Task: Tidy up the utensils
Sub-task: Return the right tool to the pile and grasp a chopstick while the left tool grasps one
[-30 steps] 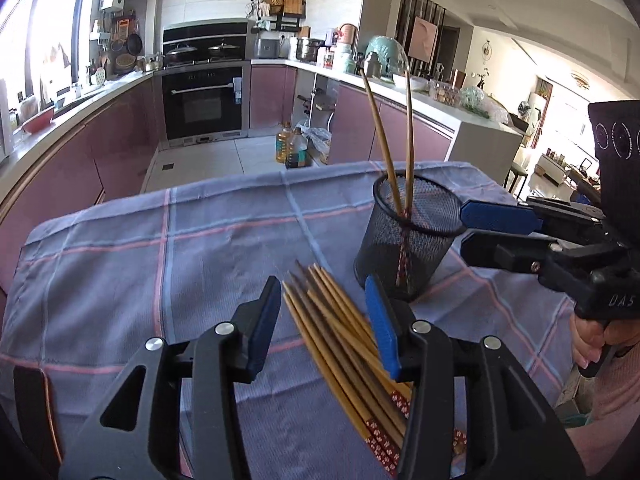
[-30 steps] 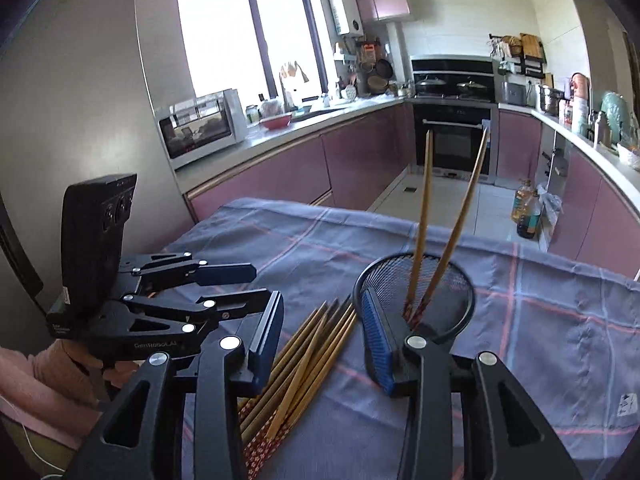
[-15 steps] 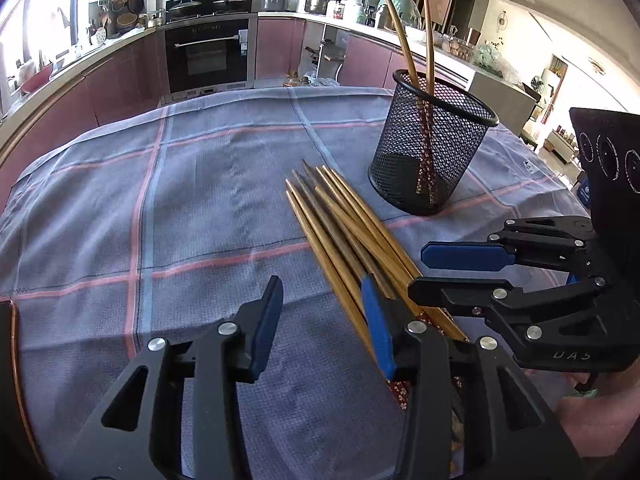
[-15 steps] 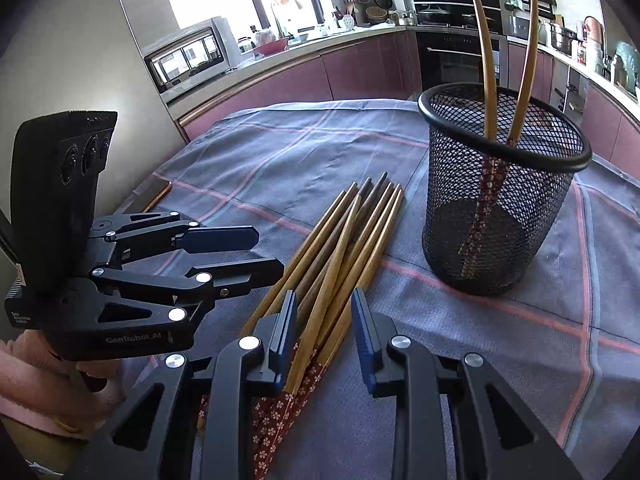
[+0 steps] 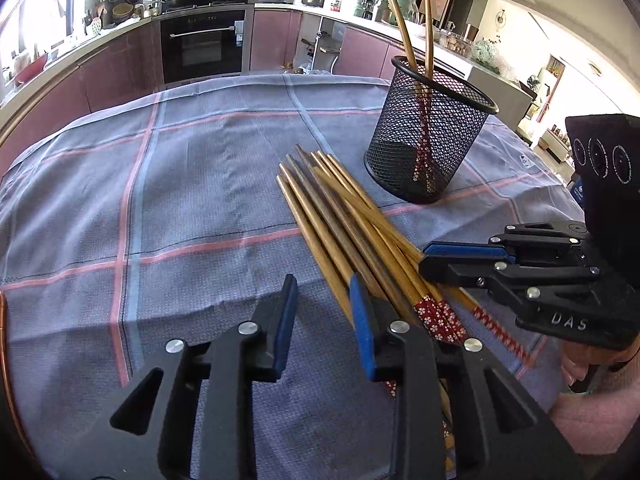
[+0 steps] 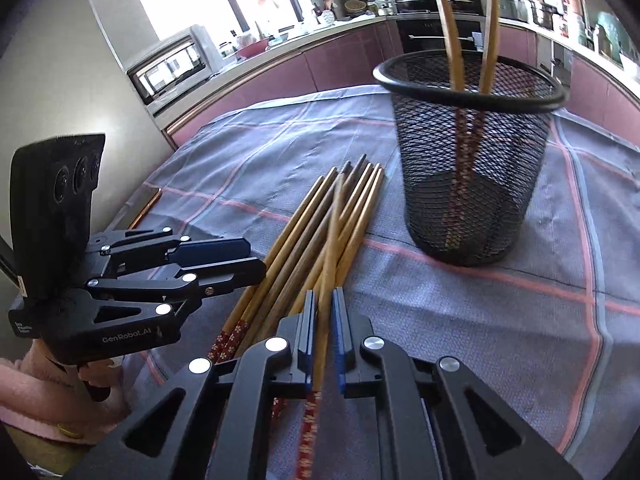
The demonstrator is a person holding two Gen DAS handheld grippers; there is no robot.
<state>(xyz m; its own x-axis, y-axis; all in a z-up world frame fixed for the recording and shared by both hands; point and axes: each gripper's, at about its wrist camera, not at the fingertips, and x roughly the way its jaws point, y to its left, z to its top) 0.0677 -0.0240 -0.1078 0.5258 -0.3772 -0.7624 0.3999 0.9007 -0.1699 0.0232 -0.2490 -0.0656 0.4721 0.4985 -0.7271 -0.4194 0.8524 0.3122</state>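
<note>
Several wooden chopsticks [image 5: 352,220] with red patterned ends lie bundled on the checked cloth; the same bundle [image 6: 304,232] shows in the right wrist view. Behind them stands a black mesh holder [image 5: 424,140] [image 6: 472,160] with two chopsticks upright in it. My right gripper [image 6: 324,296] is shut on one chopstick [image 6: 332,236], which runs between its blue pads; from the left wrist view it [image 5: 424,258] sits over the bundle's red ends. My left gripper [image 5: 323,292] [image 6: 254,258] is low at the bundle's left side. Its jaws are closing with only cloth between them.
A grey-blue cloth with pink lines [image 5: 180,200] covers the table. The table's copper edge [image 6: 146,208] runs at the left, with a microwave [image 6: 172,68] on the counter beyond. A hand in a pink sleeve [image 5: 580,364] holds the right gripper.
Both grippers have come down to the chopstick bundle. The right jaws have closed onto one chopstick. The left jaws have narrowed.
</note>
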